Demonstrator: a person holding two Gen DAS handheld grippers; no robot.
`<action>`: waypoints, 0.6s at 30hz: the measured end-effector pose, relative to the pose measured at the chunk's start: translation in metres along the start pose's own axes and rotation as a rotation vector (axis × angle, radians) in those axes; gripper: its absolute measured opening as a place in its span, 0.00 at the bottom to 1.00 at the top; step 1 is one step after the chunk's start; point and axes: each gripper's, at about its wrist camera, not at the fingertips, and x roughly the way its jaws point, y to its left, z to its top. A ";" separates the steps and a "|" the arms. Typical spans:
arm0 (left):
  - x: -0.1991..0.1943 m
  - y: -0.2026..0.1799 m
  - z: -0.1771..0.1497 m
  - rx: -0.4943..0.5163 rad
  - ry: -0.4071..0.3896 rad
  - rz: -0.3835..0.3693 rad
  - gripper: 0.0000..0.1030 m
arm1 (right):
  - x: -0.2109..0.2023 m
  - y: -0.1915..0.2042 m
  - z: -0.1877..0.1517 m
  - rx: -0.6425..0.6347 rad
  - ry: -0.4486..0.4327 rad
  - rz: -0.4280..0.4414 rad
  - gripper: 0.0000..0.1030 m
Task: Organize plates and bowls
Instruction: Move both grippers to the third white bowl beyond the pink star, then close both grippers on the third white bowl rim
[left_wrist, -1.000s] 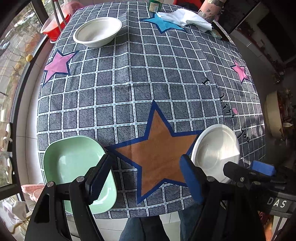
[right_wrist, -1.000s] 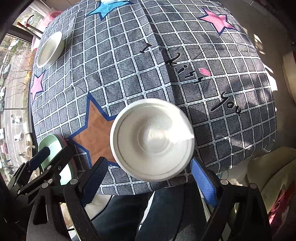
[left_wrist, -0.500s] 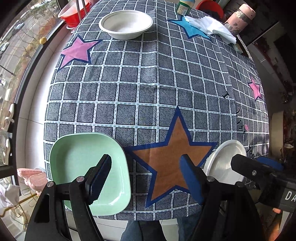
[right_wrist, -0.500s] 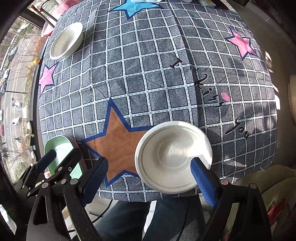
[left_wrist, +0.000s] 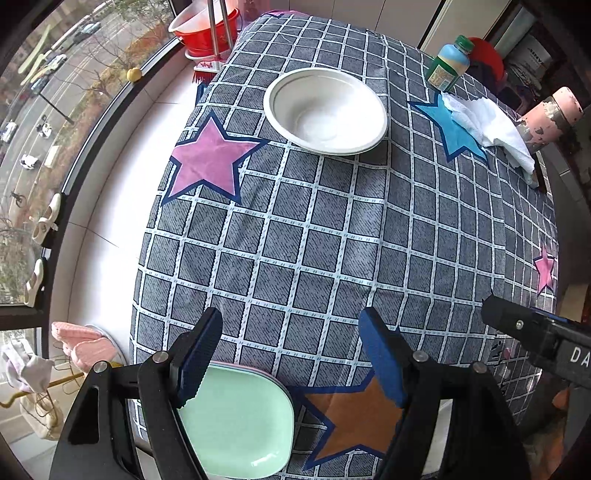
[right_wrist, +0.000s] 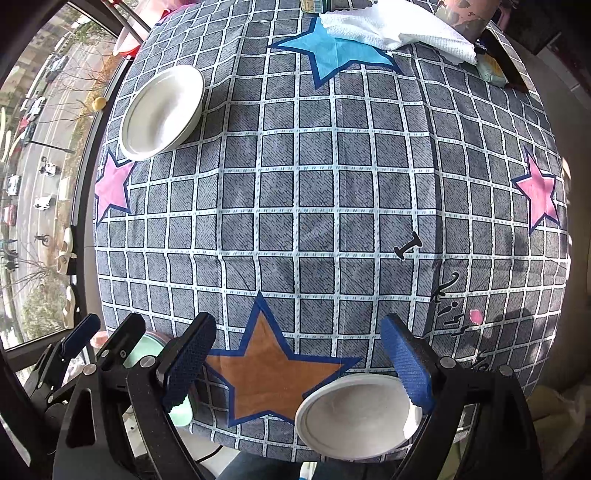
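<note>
You had both grippers pointing down over the cloth, jaws wide apart, nothing gripped. Left gripper hung above the near edge; green plate sat under its left finger, by the near-left corner, a pink rim showing beneath it. Right gripper hung over the orange star; white plate lay at the near edge, just under its right finger. Bowl sat far-left, beside the pink star. Towel, bottle and flask were at the far right.
</note>
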 end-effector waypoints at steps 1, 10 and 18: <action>0.002 0.001 0.010 -0.009 -0.007 0.012 0.77 | 0.000 0.000 0.009 0.003 -0.004 0.003 0.89; 0.021 0.003 0.086 -0.044 -0.058 0.116 0.77 | 0.023 0.012 0.083 0.023 -0.011 0.054 0.89; 0.052 0.007 0.146 -0.042 -0.084 0.175 0.77 | 0.050 0.042 0.130 0.026 -0.031 0.098 0.89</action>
